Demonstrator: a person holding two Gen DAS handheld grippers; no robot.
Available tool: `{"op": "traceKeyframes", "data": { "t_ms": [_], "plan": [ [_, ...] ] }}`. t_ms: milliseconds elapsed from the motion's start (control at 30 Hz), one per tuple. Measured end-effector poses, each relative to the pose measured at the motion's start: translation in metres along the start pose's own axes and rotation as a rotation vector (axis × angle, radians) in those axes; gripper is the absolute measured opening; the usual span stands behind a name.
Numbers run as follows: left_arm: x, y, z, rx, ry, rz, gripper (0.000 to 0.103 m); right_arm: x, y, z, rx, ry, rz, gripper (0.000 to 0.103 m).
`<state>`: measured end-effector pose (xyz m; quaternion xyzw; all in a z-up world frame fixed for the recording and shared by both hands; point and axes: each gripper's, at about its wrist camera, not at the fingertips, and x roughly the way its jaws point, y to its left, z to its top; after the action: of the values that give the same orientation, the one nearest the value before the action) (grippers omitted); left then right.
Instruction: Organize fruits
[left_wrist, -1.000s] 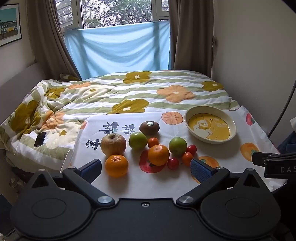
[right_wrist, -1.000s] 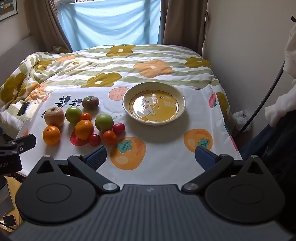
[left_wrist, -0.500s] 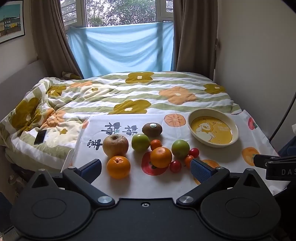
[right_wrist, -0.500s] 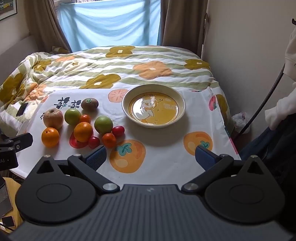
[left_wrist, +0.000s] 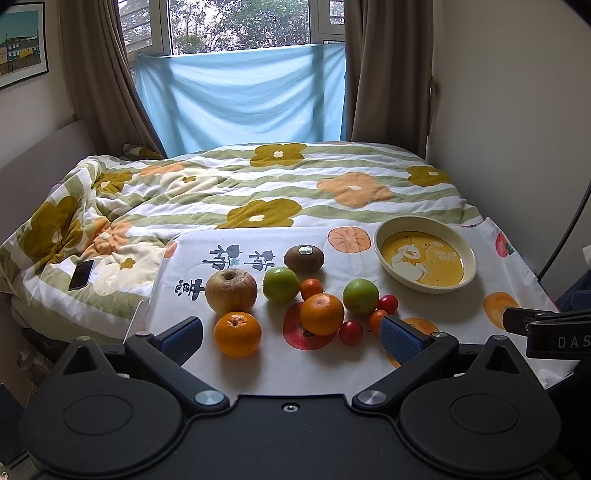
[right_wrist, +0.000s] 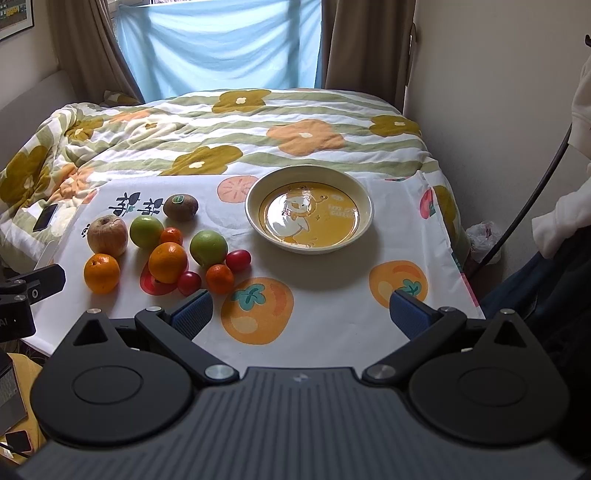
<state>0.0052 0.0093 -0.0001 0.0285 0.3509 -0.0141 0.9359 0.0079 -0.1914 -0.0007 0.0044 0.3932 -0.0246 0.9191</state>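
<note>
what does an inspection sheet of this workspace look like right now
surface: fruit-print cloth spread over the bed's near end
job's things: bowl holds no fruit; apple, kiwi, two green fruits, oranges and small tomatoes clustered left of it
clutter: phone on the quilt
grippers: left claw open, holding nothing; right claw open, holding nothing
cables: dark cable by the right wall
surroundings: curtains, blue sheet over the window, framed picture
</note>
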Motion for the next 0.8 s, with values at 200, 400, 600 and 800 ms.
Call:
{"op": "traceKeyframes", "data": {
  "t_ms": [200,400,600,800],
  "plan": [
    [-0.0011,0.0004,0.0004,0.005,-0.003,0.005,0.103,0.0002,-0.0003,0.0001,0.0,0.0,0.0,0.103],
    [-0.0009,-0.0006,0.0008,0.006,-0.001,0.006,0.103,0.0005,-0.0008,0.0002,0.001,0.001,0.001,0.103],
    [-0.0005,-0.0016,0.0006,0.006,-0.001,0.005,0.103,0.0006,-0.0011,0.0002,0.001,0.001,0.002,0.103],
    [0.0002,-0.0047,0.0006,0.009,-0.001,0.006,0.103,0.0009,-0.0013,0.0004,0.002,0.002,0.003,0.103]
  ]
}}
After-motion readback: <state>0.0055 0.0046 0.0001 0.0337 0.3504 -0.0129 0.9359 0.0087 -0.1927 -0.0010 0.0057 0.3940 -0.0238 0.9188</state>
